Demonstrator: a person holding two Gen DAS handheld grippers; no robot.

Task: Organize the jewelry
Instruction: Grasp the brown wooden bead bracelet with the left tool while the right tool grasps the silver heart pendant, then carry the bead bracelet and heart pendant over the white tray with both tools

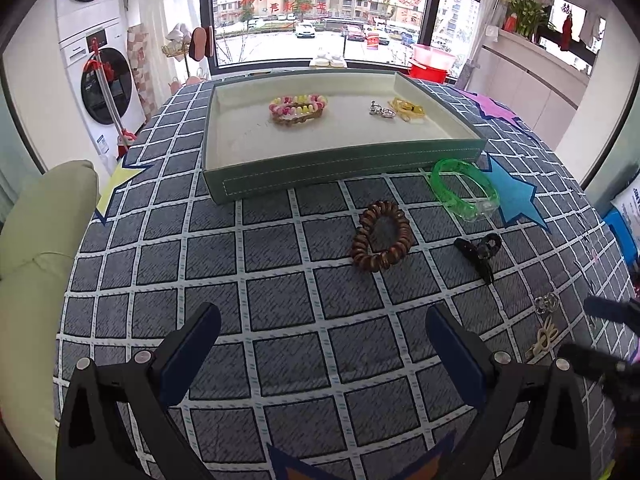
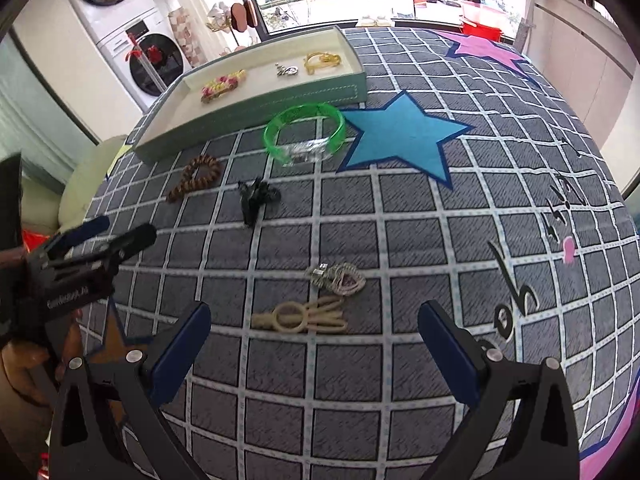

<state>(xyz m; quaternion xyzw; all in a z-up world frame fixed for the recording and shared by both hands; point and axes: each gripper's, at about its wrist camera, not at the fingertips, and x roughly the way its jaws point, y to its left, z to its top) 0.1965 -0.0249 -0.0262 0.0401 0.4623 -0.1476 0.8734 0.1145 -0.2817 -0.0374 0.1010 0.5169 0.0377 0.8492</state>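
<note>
A green tray (image 1: 344,168) (image 2: 256,98) holds a pink and yellow bead bracelet (image 1: 298,106) (image 2: 222,83), silver earrings (image 1: 380,110) (image 2: 287,70) and a gold piece (image 1: 408,109) (image 2: 322,62). On the cloth lie a green bangle (image 1: 464,190) (image 2: 304,134), a brown bead bracelet (image 1: 382,236) (image 2: 196,178), a black hair clip (image 1: 478,256) (image 2: 256,196), a silver heart piece (image 2: 338,278) (image 1: 546,302) and a cream hair clip (image 2: 304,318) (image 1: 542,340). My left gripper (image 1: 322,330) (image 2: 106,228) is open and empty. My right gripper (image 2: 314,328) is open, just short of the cream clip.
The table carries a grey checked cloth with a blue star (image 2: 404,136) (image 1: 516,196) and a pink star (image 2: 486,50). A pale green cushion (image 1: 36,264) lies at the left edge. A washer stack (image 1: 96,60) and window stand behind.
</note>
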